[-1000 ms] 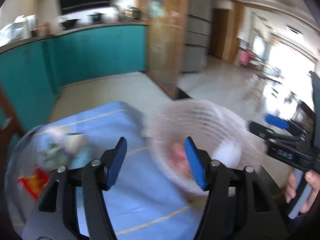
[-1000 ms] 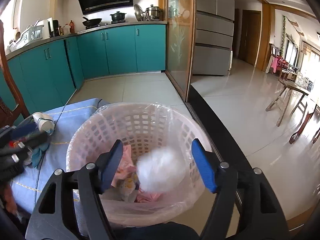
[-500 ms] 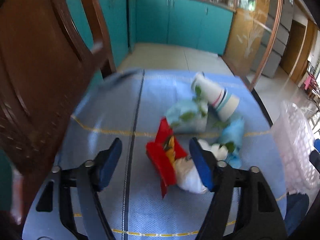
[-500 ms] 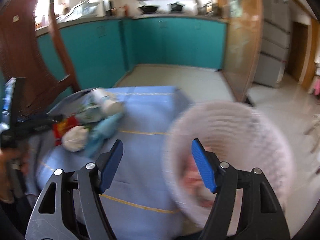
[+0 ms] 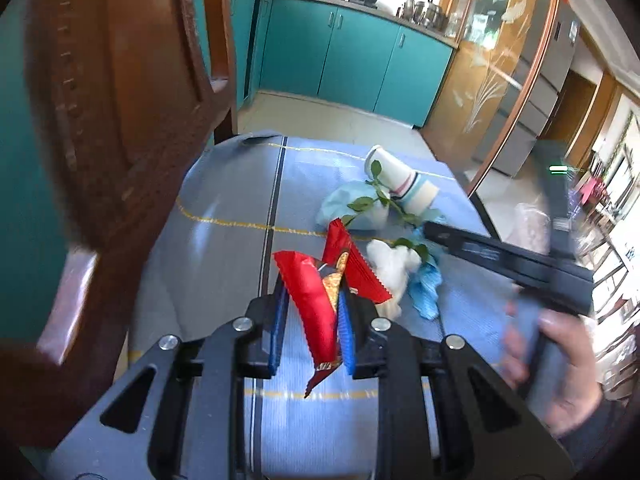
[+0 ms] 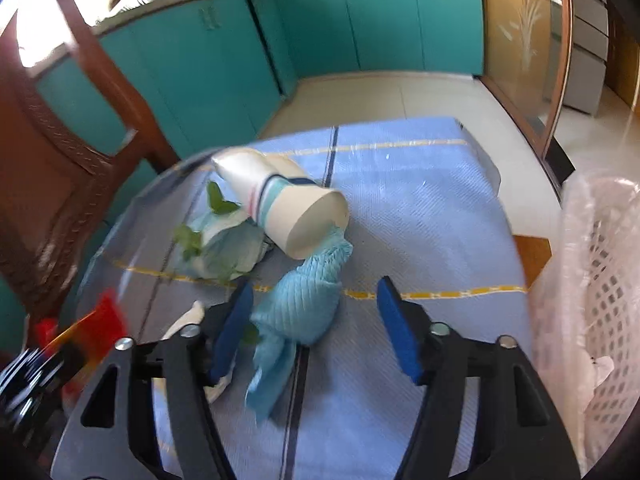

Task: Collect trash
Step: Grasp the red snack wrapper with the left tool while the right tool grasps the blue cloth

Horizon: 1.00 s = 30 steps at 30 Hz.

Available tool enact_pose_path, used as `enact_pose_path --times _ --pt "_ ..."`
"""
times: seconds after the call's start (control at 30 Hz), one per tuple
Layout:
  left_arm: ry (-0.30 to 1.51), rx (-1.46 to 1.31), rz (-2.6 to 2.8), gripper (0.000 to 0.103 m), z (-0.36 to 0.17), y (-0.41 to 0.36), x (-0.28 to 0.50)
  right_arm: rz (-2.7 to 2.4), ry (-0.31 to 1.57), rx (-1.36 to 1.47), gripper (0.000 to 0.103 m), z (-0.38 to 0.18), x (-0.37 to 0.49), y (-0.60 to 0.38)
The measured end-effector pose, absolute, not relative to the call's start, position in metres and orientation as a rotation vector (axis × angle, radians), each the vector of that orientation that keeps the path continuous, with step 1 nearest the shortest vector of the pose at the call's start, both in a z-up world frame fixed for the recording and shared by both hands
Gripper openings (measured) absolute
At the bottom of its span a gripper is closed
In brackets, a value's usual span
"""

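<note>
My left gripper (image 5: pixel 312 324) is closing its jaws on a red snack wrapper (image 5: pixel 316 300). The blue pads pinch its crumpled middle and its lower end hangs below them. My right gripper (image 6: pixel 316 326) stands over the table with its jaws closing. A crumpled blue wipe (image 6: pixel 300 308) lies between the pads, and the right pad is still clear of it. Beyond lie a striped paper cup (image 6: pixel 280 200) on its side, a leafy twig (image 6: pixel 188 240), a pale paper wad (image 6: pixel 228 252) and a white tissue (image 5: pixel 392 264).
The table wears a blue cloth (image 6: pixel 420 208). A white lattice basket lined with a plastic bag (image 6: pixel 600 280) stands off the table's right edge. A dark wooden chair (image 5: pixel 120 120) rises close on the left. A hand (image 5: pixel 560 364) holds the other gripper's black body (image 5: pixel 512 260).
Both grippers swung left from the basket to the trash pile. The left one came down over the red wrapper and narrowed onto it. The right one's jaws narrowed around the blue wipe.
</note>
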<state>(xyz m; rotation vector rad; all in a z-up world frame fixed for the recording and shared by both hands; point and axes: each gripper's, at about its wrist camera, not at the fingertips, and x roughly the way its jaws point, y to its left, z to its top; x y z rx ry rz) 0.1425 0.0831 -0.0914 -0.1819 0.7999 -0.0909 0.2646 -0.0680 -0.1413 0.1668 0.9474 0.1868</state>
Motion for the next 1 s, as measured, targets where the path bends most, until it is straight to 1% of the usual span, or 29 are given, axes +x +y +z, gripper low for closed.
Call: enact_pose_path --times 0.03,0.07,0.1,0.2,0.47,0.53,0.6,0.67,0.7,0.73,0.77,0.8,0.87,1.0 --pt "0.8 -0.192 -0.099 0.024 -0.09 0.084 0.138 0.192 0.958 0.163 0.05 -0.145 0.267 -0.066" --pt "0.8 -0.199 -0.107 0.024 -0.09 0.085 0.135 0.218 0.972 0.16 0.039 -0.149 0.267 -0.062" --pt "0.801 -0.202 -0.117 0.024 -0.09 0.084 0.132 0.234 0.975 0.154 0.033 -0.149 0.265 -0.059" --pt "0.812 -0.204 -0.141 0.024 -0.092 0.085 0.126 0.248 0.959 0.075 0.03 -0.142 0.252 -0.056" --pt "0.889 -0.194 -0.171 0.026 -0.115 0.081 0.12 0.322 0.98 -0.124 0.03 -0.132 0.2 -0.081" --pt "0.917 -0.2 -0.162 0.032 -0.123 0.081 0.121 0.331 0.979 -0.179 0.03 -0.131 0.19 -0.085" --pt "0.921 -0.197 -0.14 0.048 -0.127 0.081 0.12 0.324 0.977 -0.193 0.032 -0.132 0.187 -0.087" --pt "0.912 -0.176 -0.123 0.054 -0.127 0.08 0.12 0.322 0.974 -0.193 0.034 -0.133 0.186 -0.087" --pt "0.91 -0.165 -0.119 0.057 -0.127 0.079 0.121 0.317 0.974 -0.195 0.038 -0.134 0.187 -0.086" --pt "0.91 -0.147 -0.11 0.058 -0.127 0.077 0.122 0.298 0.97 -0.205 0.043 -0.136 0.187 -0.085" --pt "0.91 -0.128 -0.099 0.06 -0.127 0.075 0.123 0.284 0.964 -0.213 0.054 -0.137 0.186 -0.082" --pt "0.906 -0.102 -0.087 0.062 -0.128 0.072 0.124 0.273 0.955 -0.222 0.06 -0.139 0.186 -0.079" --pt "0.903 -0.055 -0.081 0.064 -0.13 0.066 0.126 0.264 0.95 -0.24 0.06 -0.144 0.186 -0.072" --pt "0.927 -0.008 -0.097 0.063 -0.14 0.055 0.129 0.245 0.942 -0.278 0.06 -0.149 0.186 -0.063"
